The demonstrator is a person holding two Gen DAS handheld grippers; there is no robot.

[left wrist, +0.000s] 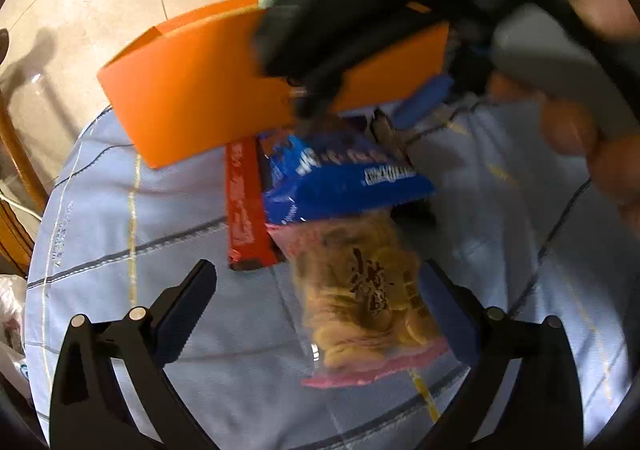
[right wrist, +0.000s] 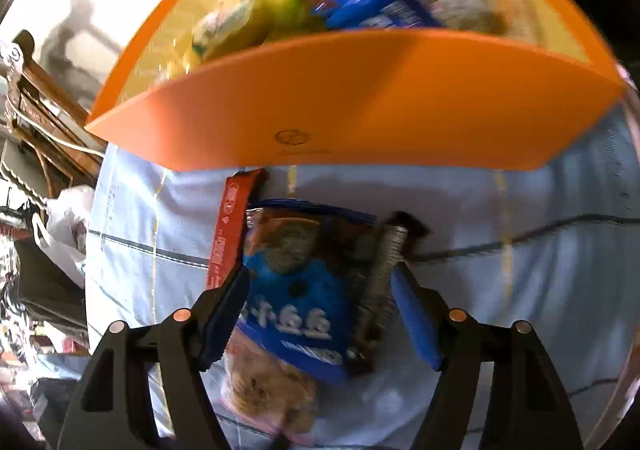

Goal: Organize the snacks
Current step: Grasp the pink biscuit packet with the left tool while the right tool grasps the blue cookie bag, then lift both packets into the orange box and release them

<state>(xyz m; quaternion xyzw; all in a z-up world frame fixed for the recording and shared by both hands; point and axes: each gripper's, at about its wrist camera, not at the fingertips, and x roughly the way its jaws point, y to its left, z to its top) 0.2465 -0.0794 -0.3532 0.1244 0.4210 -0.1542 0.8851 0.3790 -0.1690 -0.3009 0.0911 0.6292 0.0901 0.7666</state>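
Left wrist view: the right tongs (left wrist: 316, 106) and the hand (left wrist: 592, 138) are motion-blurred, hiding part of the orange box (left wrist: 192, 74). Right wrist view: box contents (right wrist: 320, 6) blurred, unidentifiable. The blue packet (right wrist: 296, 302) covers part of the cracker bag (right wrist: 268, 390); its print is illegible.

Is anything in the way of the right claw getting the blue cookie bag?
Nothing visible. The right gripper already straddles the blue cookie bag, jaws open either side; only the red bar lies beside it.
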